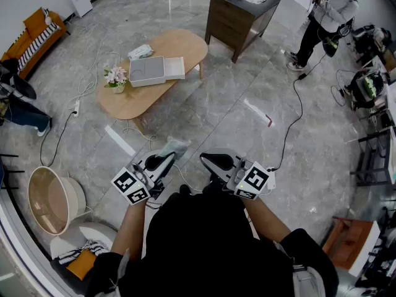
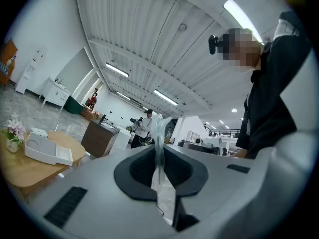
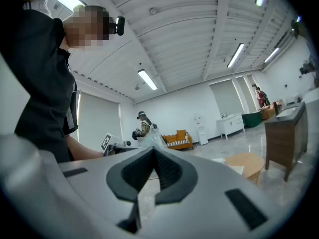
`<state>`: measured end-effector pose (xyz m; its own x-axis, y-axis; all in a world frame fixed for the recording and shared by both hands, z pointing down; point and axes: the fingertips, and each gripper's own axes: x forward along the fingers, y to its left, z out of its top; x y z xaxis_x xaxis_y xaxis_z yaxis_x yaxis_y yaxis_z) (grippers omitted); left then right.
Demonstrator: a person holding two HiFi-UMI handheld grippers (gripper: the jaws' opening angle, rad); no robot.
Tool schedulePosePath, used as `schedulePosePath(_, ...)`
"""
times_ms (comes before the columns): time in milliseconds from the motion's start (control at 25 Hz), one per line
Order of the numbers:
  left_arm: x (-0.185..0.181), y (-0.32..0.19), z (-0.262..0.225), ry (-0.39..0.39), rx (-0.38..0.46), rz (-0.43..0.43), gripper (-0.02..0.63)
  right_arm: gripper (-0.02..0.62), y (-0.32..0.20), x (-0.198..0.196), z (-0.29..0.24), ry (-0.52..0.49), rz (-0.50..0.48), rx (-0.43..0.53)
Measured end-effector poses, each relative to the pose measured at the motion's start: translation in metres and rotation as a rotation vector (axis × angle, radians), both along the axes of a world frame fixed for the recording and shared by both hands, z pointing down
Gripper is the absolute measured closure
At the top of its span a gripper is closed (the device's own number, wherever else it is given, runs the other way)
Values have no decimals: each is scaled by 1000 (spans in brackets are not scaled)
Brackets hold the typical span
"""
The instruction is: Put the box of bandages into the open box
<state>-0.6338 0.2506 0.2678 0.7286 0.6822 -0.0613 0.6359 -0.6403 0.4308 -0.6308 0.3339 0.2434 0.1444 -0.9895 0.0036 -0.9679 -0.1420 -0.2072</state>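
**Both grippers held level, well short of the coffee table**

The person stands on the marble floor (image 1: 235, 104) with both grippers carried in front of the body. The wooden surface (image 1: 179, 45) that bears the task's things is well apart from them.

The left gripper (image 1: 168, 158) has its jaws pressed nearly together on a thin clear plastic bag (image 1: 175, 146). The film stands up between the pads and out past the tips. The grip looks like a pinch on the sheet alone, so the bag hangs loose and would swing with any quick move. The right gripper (image 1: 208, 160) has its ridged jaws together with nothing between them, so it is the free one for a pick.

On the surface lies the open box (image 1: 147, 73), grey-white, lid folded out to its right. Just beyond it sits a small pale carton, most likely the box of bandages (image 1: 141, 51). A pot of flowers (image 1: 116, 76) stands beside the open box. The bandages are not yet inside.
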Motion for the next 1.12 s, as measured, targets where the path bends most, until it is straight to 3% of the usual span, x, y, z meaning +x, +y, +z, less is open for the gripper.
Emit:
schedulePosePath(560, 1, 8, 9, -15, 7, 42, 568, 584, 3, 12, 3, -18, 36, 24)
schedulePosePath(840, 3, 10, 11, -26, 6, 25, 568, 584, 10, 23, -2, -2, 70, 41)
schedulePosePath(1120, 14, 26, 18, -39, 14, -4, 568, 584, 23, 35, 4, 7, 36, 31)
